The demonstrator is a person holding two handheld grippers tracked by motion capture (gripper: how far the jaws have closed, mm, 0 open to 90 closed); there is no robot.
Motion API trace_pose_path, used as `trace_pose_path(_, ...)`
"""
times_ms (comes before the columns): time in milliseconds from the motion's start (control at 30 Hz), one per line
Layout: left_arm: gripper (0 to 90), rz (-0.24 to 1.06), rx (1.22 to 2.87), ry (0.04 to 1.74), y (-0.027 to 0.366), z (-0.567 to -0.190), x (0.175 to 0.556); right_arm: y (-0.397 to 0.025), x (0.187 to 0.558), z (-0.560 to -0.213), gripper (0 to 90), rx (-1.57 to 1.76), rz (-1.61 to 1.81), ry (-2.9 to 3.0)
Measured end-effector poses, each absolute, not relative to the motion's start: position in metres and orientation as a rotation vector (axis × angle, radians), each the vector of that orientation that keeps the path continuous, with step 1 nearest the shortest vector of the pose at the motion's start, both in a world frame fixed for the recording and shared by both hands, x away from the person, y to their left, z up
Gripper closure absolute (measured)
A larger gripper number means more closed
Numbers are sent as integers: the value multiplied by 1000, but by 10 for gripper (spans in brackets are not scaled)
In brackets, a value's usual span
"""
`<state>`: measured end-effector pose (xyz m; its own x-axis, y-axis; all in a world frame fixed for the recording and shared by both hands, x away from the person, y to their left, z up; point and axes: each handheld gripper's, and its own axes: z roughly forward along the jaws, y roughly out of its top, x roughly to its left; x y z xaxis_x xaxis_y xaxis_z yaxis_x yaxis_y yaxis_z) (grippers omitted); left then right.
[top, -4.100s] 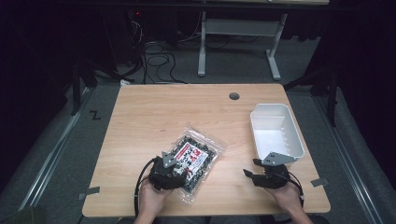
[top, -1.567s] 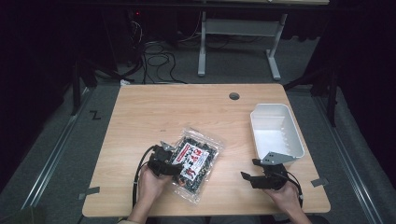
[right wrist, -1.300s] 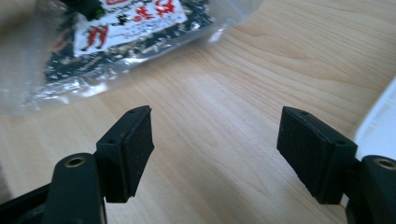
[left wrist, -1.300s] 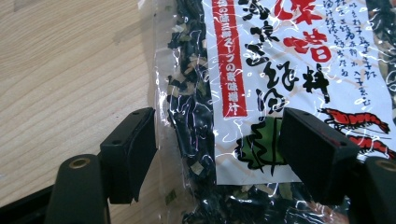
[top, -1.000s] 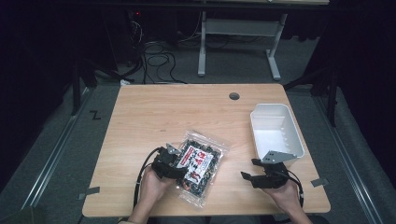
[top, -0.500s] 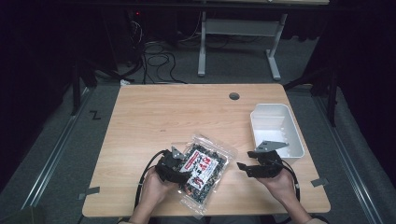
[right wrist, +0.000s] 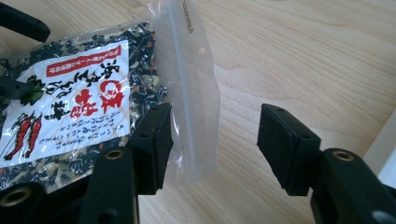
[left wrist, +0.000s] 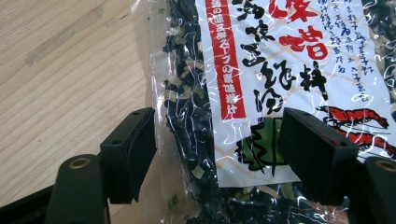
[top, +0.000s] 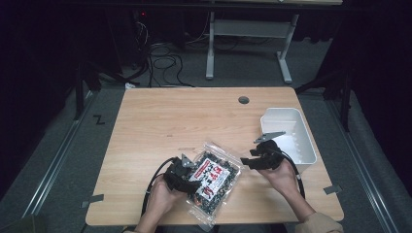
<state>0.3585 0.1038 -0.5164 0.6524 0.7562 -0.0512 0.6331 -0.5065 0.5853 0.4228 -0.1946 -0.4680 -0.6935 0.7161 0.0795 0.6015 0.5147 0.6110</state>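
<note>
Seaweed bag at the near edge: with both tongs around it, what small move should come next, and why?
Probably close the right tongs on the seaweed bag's clear sealed edge. In the right gripper view that strip lies between the open jaws, ungripped. The left tongs also stand open, astride the bag's printed end, so nothing holds it yet, and the white bin waits just beyond.

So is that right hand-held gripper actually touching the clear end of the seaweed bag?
Cannot tell. In the right gripper view, one jaw of the right hand-held gripper overlaps the seaweed bag, but neither contact nor gap shows plainly.
</note>
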Motion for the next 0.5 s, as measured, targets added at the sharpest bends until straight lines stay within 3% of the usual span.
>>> trace_pose_path(500, 282, 275, 2315, 1042, 101, -516, 357, -181, 433, -479, 601, 1181, 821, 2663)
